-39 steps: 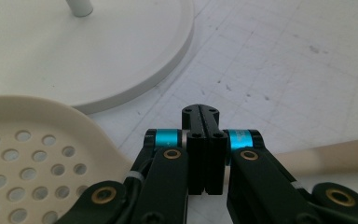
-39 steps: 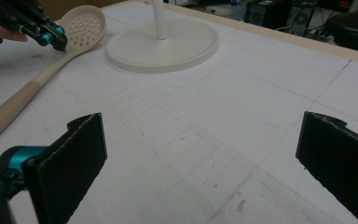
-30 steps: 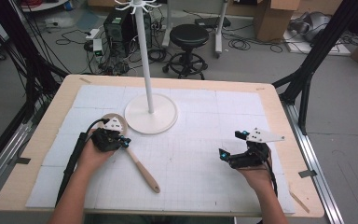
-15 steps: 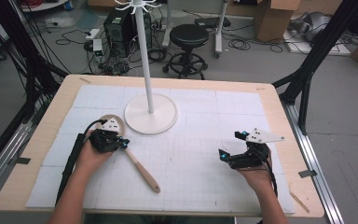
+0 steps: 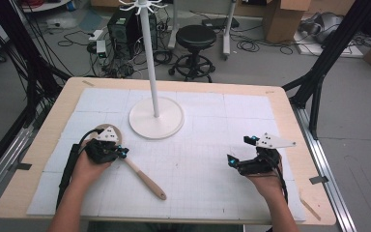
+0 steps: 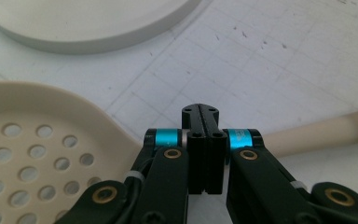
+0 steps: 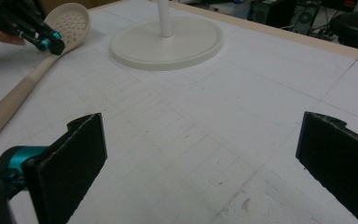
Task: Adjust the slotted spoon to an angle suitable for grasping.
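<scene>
Seen from the high view, your left gripper (image 5: 121, 152) sits over the neck of the slotted spoon (image 5: 142, 176), whose perforated bowl lies toward the stand's round base (image 5: 155, 118) and whose handle runs across the gridded mat on the worktop (image 5: 290, 125) toward you; your right gripper (image 5: 241, 152) rests well apart, near the right edge. Looking along the left gripper view, the jaws stand pressed together with nothing between them, the tips just above the neck where bowl (image 6: 37, 149) meets handle (image 6: 326, 133); whether they touch it cannot be told. Across the right gripper view, the two pads (image 7: 74, 163) stand wide apart with bare mat between them, holding nothing, and the spoon lies far off at upper left. Risk, as a judgement: with closed jaws you can only push the spoon, so a careless move may slide or spin it on the mat, or knock the bowl against the stand base; reopen before attempting a grasp, and take the narrow neck squarely or the spoon may tip and slip out. No brand, label or readable writing appears in any view.
</scene>
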The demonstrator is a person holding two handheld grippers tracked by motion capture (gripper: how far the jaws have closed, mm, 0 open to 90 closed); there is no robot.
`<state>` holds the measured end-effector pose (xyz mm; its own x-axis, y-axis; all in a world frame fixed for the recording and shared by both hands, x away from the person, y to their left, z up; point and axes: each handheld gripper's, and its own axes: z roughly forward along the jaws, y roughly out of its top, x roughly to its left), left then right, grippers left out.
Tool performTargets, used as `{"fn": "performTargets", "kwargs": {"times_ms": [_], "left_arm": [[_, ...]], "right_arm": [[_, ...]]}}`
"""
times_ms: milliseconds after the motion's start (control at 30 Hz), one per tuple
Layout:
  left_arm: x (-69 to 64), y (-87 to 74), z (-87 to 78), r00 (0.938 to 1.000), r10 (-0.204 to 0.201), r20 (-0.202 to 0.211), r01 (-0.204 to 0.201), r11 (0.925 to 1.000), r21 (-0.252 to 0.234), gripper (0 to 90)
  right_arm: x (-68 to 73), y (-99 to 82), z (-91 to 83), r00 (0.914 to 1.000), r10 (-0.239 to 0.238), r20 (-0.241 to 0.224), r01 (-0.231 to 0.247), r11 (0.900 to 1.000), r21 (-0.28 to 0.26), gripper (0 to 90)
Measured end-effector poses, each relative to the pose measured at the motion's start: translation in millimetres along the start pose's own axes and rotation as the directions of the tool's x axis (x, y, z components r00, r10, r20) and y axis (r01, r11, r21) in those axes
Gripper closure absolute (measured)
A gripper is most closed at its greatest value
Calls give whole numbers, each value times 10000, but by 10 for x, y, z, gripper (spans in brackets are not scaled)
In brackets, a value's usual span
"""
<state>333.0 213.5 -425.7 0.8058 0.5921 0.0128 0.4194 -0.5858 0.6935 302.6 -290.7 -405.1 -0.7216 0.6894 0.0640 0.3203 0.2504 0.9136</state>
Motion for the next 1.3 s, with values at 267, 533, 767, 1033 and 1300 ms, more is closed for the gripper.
{"fn": "performTargets", "kwargs": {"times_ms": [267,533,767,1033,1300], "left_arm": [[-35,-131,-113,9999,-60,131,64,9993,-371,899],[-32,-117,-99,10000,3,90,0,9994,-360,898],[-91,-66,-184,9993,196,319,-165,9952,-969,897],[-265,33,-315,9933,894,739,-769,9846,-1568,897],[-430,64,-297,9797,1474,1356,-1232,9773,-1725,897]], "right_arm": [[5,-2,15,10000,-9,-8,9,10000,44,8],[-1,-8,16,10000,20,7,-20,10000,61,8],[-8,-13,18,10000,36,5,-36,10000,52,8],[-7,-13,14,10000,90,-10,-90,10000,1,8],[-15,-15,17,9999,109,-21,-109,9999,1,8]]}}
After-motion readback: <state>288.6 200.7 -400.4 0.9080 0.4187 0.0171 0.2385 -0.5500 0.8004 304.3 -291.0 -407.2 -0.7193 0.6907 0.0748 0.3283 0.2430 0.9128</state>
